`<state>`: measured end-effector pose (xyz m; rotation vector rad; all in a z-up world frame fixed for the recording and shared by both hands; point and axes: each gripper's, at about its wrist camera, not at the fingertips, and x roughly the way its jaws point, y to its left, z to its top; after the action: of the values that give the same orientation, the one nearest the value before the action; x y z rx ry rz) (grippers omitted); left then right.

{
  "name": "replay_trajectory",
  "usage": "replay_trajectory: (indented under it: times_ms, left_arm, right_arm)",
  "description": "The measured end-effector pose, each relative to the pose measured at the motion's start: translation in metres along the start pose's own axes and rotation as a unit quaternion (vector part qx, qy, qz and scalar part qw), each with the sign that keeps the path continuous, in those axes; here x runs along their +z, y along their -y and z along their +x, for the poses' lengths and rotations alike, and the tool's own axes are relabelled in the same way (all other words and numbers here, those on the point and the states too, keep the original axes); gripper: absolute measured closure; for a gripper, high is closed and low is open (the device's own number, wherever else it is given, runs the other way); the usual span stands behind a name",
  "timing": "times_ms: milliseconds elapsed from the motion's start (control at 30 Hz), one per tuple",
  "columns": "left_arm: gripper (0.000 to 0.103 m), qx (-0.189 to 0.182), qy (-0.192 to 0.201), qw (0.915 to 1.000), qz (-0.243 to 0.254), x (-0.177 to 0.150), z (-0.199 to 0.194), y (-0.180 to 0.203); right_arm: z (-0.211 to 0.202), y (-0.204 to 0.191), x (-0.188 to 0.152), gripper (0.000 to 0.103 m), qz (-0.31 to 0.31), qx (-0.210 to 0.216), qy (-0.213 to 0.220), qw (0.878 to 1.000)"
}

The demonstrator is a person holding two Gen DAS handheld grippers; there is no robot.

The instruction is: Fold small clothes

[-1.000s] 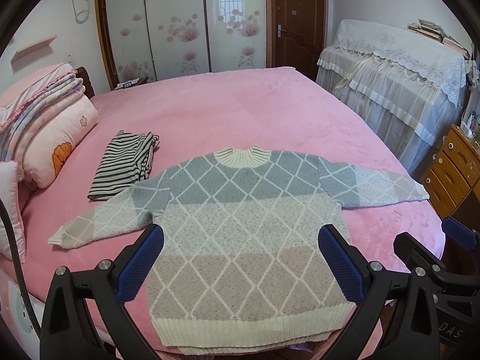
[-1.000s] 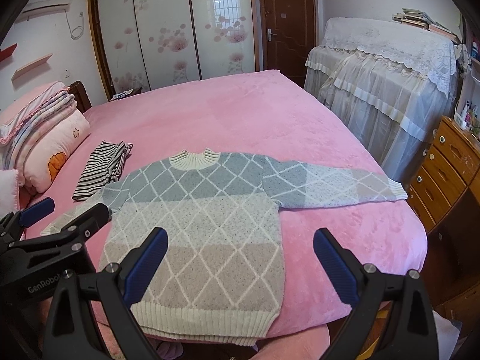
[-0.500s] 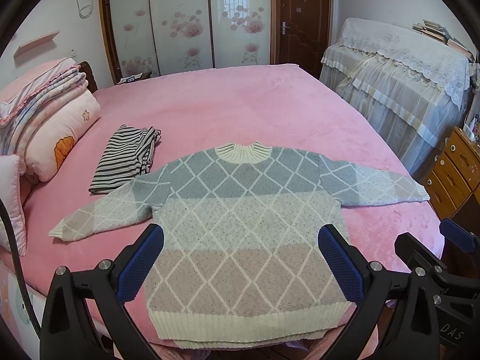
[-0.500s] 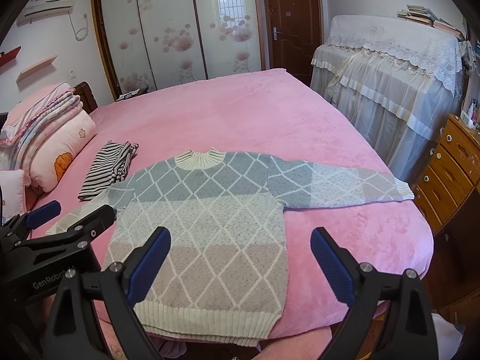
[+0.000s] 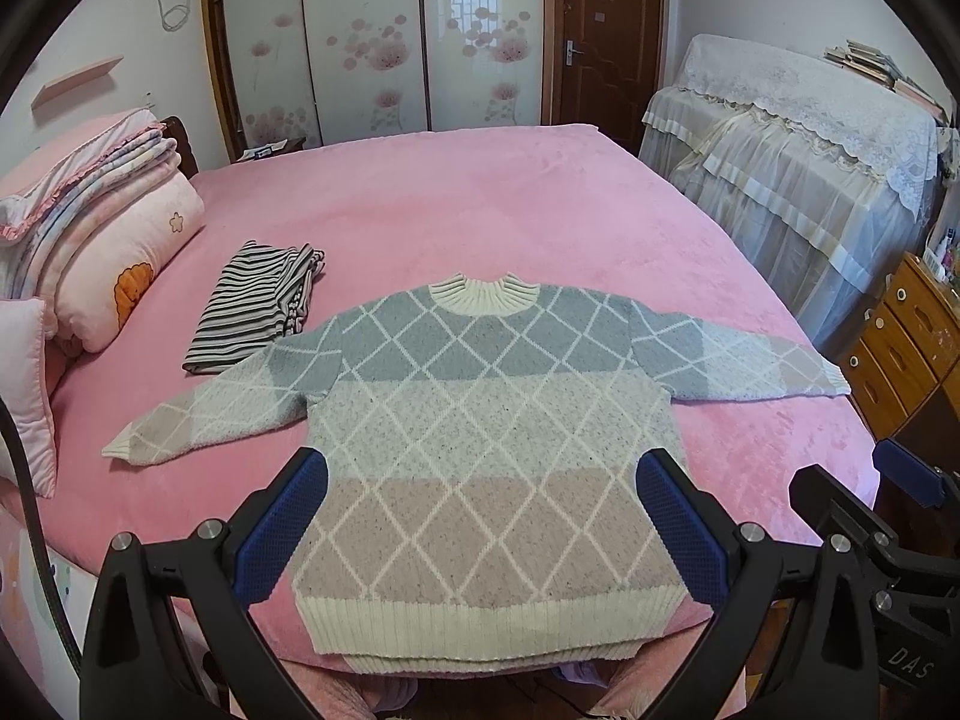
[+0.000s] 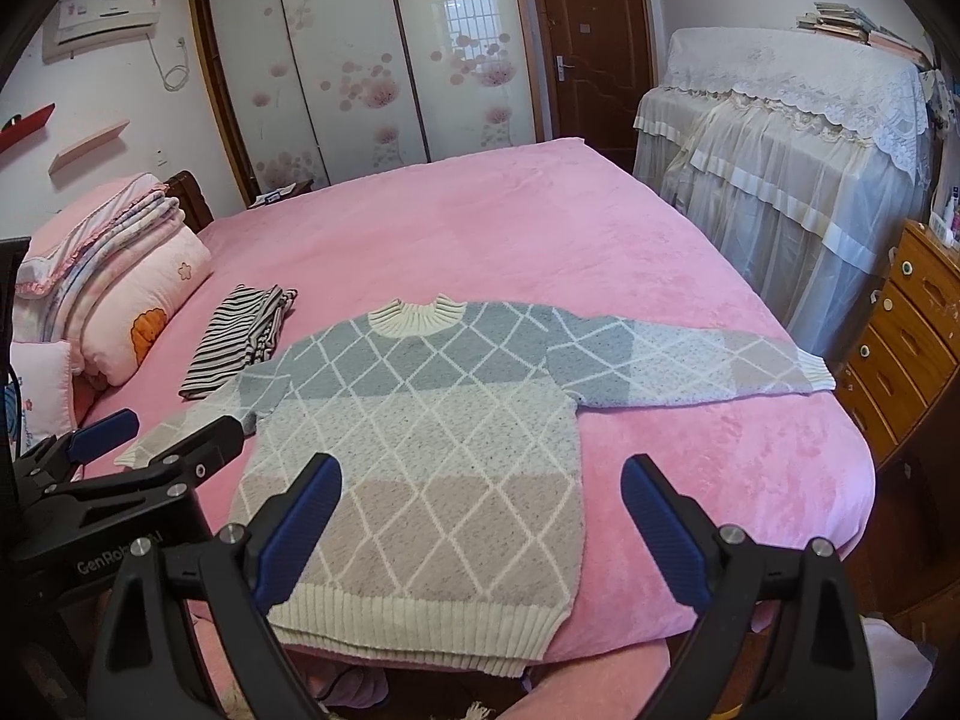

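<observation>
A diamond-patterned knit sweater [image 5: 480,450] lies flat, sleeves spread, at the near edge of a pink bed [image 5: 480,204]. The left gripper [image 5: 480,522] and right gripper [image 6: 480,516] hover above its hem, jaws wide, holding nothing. Folded striped clothing [image 5: 252,306] lies beside the left sleeve.

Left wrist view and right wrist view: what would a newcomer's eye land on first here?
The diamond-patterned sweater first: it lies flat with both sleeves spread, near the front edge of the pink bed, hem toward the cameras. Next, the folded striped garment beside its sleeve, toward the pillows. The left gripper and right gripper hover above the hem, jaws wide open and empty.
</observation>
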<state>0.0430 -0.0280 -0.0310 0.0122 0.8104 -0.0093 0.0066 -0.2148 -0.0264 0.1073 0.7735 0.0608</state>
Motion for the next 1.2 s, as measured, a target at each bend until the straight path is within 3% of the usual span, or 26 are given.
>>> replay_trajectory:
  times_ms: [400, 700, 967, 1133, 1200]
  left_arm:
    - [0.001, 0.005, -0.003, 1.0, 0.007, -0.006, -0.007, 0.005]
    - [0.001, 0.007, 0.019, 0.9987, 0.048, 0.037, 0.005, 0.041]
    - [0.001, -0.005, 0.081, 0.9912, 0.104, 0.09, 0.019, 0.105]
    - [0.001, 0.009, 0.136, 0.9784, 0.155, 0.11, 0.05, 0.163]
    - [0.001, 0.009, 0.137, 0.9755, 0.172, 0.114, 0.068, 0.183]
  right_arm:
    - [0.005, 0.011, -0.003, 0.008, 0.007, 0.015, -0.014, 1.0]
    - [0.017, 0.045, 0.017, 0.008, 0.0, -0.018, 0.001, 1.0]
    - [0.025, 0.121, 0.07, 0.008, 0.036, -0.066, 0.035, 0.997]
    - [0.036, 0.192, 0.096, 0.008, 0.087, -0.101, 0.044, 0.99]
    - [0.044, 0.223, 0.101, 0.008, 0.11, -0.106, 0.042, 0.987]
